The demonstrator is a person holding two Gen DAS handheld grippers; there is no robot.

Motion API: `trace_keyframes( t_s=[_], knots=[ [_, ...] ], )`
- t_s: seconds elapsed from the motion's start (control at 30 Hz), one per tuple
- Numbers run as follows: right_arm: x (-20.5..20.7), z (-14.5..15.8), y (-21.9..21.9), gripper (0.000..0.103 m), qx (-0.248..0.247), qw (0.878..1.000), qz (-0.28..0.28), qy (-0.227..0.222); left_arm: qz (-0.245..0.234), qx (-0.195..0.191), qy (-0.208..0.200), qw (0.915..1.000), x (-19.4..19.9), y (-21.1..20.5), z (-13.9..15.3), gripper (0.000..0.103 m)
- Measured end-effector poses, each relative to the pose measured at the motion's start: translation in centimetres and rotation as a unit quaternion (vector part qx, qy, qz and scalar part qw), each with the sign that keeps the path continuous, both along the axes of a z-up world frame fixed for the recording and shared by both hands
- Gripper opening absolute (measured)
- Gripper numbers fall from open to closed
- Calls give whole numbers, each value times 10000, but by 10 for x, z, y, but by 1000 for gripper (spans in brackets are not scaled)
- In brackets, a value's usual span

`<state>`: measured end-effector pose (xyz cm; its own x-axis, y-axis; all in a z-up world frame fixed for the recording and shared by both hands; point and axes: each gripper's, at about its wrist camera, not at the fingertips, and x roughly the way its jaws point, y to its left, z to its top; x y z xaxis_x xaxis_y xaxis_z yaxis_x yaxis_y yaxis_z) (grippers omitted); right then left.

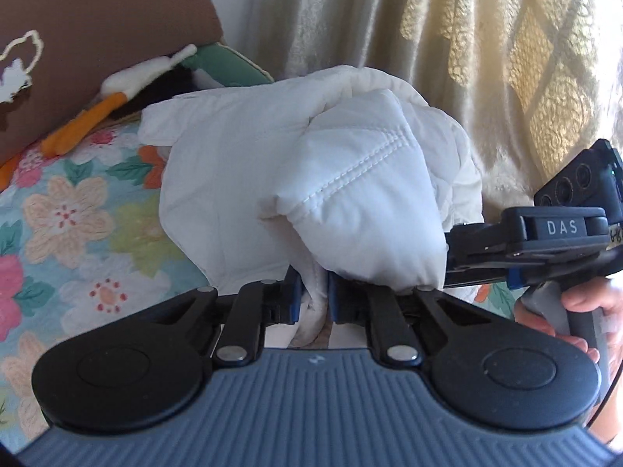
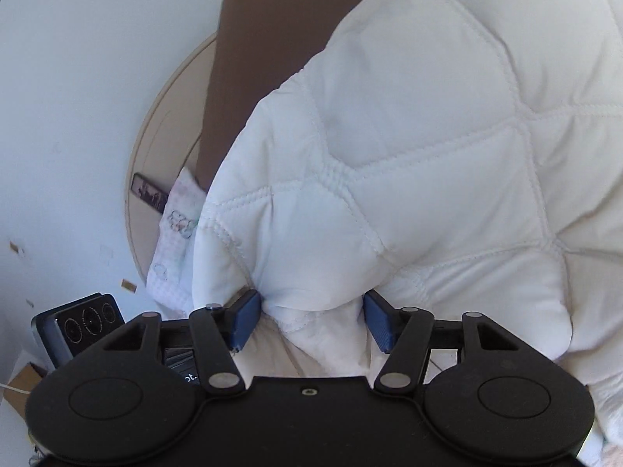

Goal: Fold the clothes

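A white quilted jacket (image 1: 272,163) is bunched up above a floral bedspread (image 1: 78,214). In the left wrist view, my left gripper (image 1: 314,299) is shut on a thin fold at the jacket's near edge. My right gripper comes in from the right, held by a hand (image 1: 584,303), and its fingertips are hidden under the jacket's right side. In the right wrist view, the jacket (image 2: 428,136) fills the frame. A thick padded wad of it is squeezed between the blue pads (image 2: 247,317) of my right gripper (image 2: 313,321).
A brown headboard cushion (image 1: 97,19) and a plush toy (image 1: 117,89) lie at the bed's far left. A cream curtain (image 1: 467,39) hangs behind. In the right wrist view there is a white wall (image 2: 78,78) and a pale checked cloth (image 2: 175,233) to the left.
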<state>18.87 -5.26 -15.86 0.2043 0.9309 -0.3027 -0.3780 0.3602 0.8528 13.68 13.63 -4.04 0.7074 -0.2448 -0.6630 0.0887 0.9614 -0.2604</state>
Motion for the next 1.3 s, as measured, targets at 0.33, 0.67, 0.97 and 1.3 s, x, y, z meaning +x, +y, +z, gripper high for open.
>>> trace_keyframes(
  t_s=[0.33,0.67,0.97,1.3],
  knots=[
    [-82,63,122,64,651,9869,1253,-780,1096,732,-98,9912,-125,68,63,8],
    [-129,31,224,65,220,9782,2056,-217,1473,859,2377,9563,-137,151,28,11],
    [-156,34,232,58,-658,9860,1433,-538,879,1253,2515,9557,-128,148,6,10],
    [-185,0,204,57,-1220,9785,1500,-717,1219,761,798,9864,-219,156,-26,11]
  ],
)
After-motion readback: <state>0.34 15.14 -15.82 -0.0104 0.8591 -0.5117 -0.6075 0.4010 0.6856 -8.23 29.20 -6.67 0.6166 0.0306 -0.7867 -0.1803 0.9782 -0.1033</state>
